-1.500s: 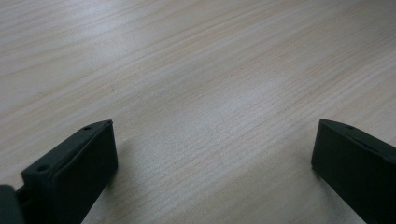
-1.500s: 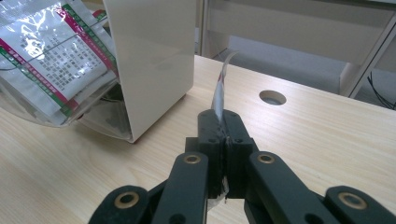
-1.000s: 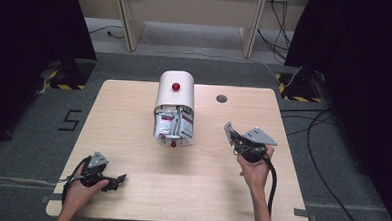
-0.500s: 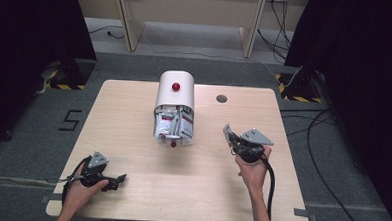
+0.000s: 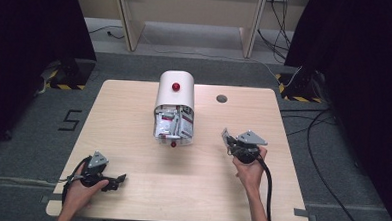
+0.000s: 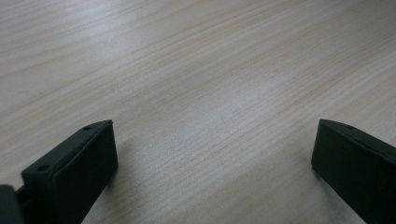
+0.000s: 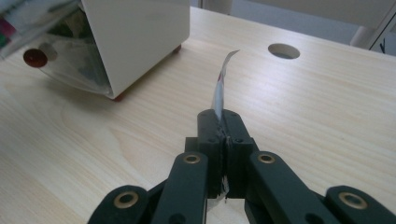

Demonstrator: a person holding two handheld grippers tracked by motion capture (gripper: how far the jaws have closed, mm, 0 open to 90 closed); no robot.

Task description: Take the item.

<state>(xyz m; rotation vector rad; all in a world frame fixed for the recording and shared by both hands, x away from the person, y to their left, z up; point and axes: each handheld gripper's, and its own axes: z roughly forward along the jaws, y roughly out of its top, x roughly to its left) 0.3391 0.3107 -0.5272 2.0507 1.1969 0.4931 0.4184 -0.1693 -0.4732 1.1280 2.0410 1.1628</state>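
Note:
A white dispenser box (image 5: 175, 100) with a red knob stands mid-table, its clear front showing several packets (image 5: 172, 125); it also appears at the upper left as the dispenser box (image 7: 135, 32). My right gripper (image 5: 229, 141) is to its right, above the table, shut on a thin packet (image 7: 220, 88) that sticks up edge-on from the jaws of the right gripper (image 7: 222, 119). My left gripper (image 5: 117, 178) rests near the front left corner, open, with bare wood between its jaws in the left gripper view (image 6: 212, 140).
The wooden table (image 5: 134, 103) has a round cable hole (image 5: 221, 98) at the back right, also seen as the hole (image 7: 283, 51). Cables run on the grey floor to the right (image 5: 323, 121). Desk legs stand behind the table.
The right gripper with the packet has shifted slightly toward the near edge. The left gripper has stayed put.

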